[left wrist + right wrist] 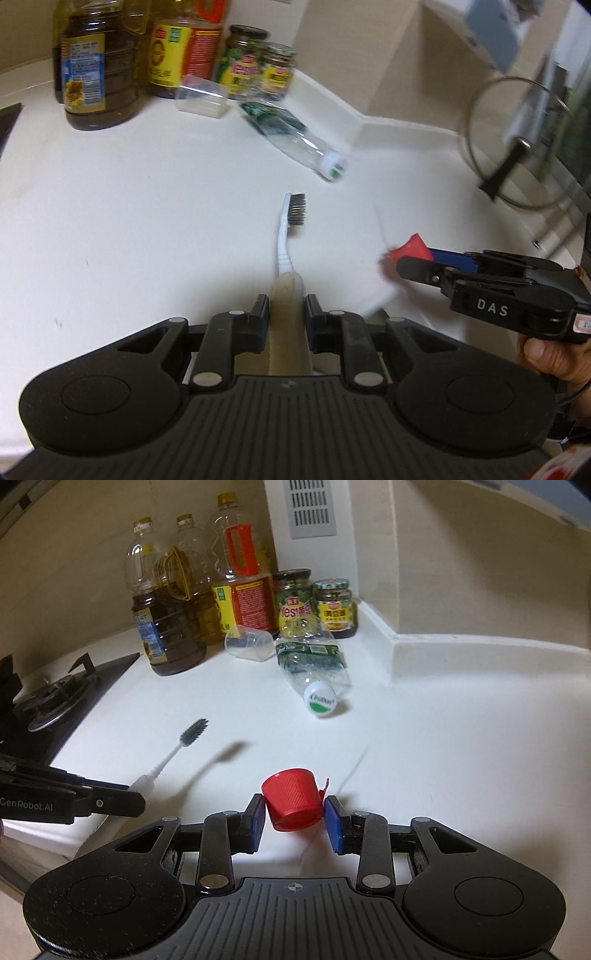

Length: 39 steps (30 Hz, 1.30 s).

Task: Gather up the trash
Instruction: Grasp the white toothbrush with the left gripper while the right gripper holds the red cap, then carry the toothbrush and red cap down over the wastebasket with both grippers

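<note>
The left gripper (287, 314) clamps a toothbrush (286, 236) by its handle, head forward and off the counter (147, 229). The right gripper (294, 818) pinches a red cap (291, 799). Both appear carried as trash; a crushed bottle (314, 664) lies beyond.

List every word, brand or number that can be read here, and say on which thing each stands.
"DAS": side of the right claw.
"GenRobot.AI": side of the left claw.
"Yes!": green jar.
Oil bottle labels, water bottle cap and small jar: too blurred to read.
</note>
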### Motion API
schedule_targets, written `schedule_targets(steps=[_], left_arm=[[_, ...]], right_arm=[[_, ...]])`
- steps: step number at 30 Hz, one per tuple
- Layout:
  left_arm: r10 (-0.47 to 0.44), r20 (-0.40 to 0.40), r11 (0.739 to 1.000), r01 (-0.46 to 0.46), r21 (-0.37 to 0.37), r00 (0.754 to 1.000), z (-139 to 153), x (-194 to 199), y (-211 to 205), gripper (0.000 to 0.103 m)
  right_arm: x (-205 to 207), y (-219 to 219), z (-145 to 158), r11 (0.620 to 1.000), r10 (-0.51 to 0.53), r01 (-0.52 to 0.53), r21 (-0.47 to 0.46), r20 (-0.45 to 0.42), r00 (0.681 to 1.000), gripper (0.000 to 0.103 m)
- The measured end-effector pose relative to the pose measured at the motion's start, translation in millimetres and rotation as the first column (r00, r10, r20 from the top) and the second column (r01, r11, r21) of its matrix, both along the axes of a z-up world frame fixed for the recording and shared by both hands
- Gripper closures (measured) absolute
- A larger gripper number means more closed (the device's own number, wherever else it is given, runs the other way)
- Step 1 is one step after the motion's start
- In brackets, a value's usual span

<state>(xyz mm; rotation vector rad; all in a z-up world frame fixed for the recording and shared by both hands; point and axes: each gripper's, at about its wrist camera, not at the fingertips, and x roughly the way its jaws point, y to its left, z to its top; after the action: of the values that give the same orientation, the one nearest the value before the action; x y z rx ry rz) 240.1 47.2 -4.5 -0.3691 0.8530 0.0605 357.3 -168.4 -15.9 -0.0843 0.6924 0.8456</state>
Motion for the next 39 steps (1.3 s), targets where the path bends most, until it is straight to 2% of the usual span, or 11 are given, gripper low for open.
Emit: schedule_targets(steps=[7, 12, 16, 22, 27, 33, 39], left_arm=[[-0.130, 0.000, 0.991, 0.130, -0.031, 0.992, -6.9, -59.8, -13.5, 0.085], [-0.185, -0.038, 0.981, 0.182, -0.071, 0.982, -26.0, -95.9, -21.4, 0.085], [-0.188, -0.084, 0.980, 0.181, -0.086, 0.979, -43.9, -111.7, -30.5, 0.085], [-0.108, -0.178, 0.986, 0.082, -0.144, 0.978, -84.7, -109.0, -34.1, 0.085], [-0.050, -0.245, 0.986, 0.009, -0.166, 0.968, -112.1, -104.4, -36.0, 0.085], [-0.005, -0.296, 0.984, -0.049, -0.172, 0.955, -129.3, -99.5, -40.8, 0.085], [0.002, -0.331, 0.983, -0.063, -0.174, 0.944, -142.7, -97.1, -46.3, 0.085]], right_arm=[[-75.5, -24.0, 2.5, 0.992, -0.119, 0.119, -0.031, 0.005, 0.993, 0.068], [-126.6, -28.7, -13.8, 0.984, -0.151, 0.148, -0.099, -0.026, 0.988, 0.068], [-152.3, -24.4, -33.0, 0.979, -0.130, 0.124, -0.165, -0.022, 0.991, 0.068], [-158.2, -15.4, -72.9, 0.968, -0.050, 0.042, -0.249, -0.025, 0.998, 0.068], [-154.3, -14.9, -94.2, 0.961, -0.001, -0.008, -0.276, -0.034, 0.999, 0.068], [-147.2, -12.7, -116.7, 0.953, 0.032, -0.052, -0.298, -0.070, 0.997, 0.068], [-140.1, -11.2, -127.7, 0.950, 0.029, -0.058, -0.307, -0.097, 0.995, 0.068]])
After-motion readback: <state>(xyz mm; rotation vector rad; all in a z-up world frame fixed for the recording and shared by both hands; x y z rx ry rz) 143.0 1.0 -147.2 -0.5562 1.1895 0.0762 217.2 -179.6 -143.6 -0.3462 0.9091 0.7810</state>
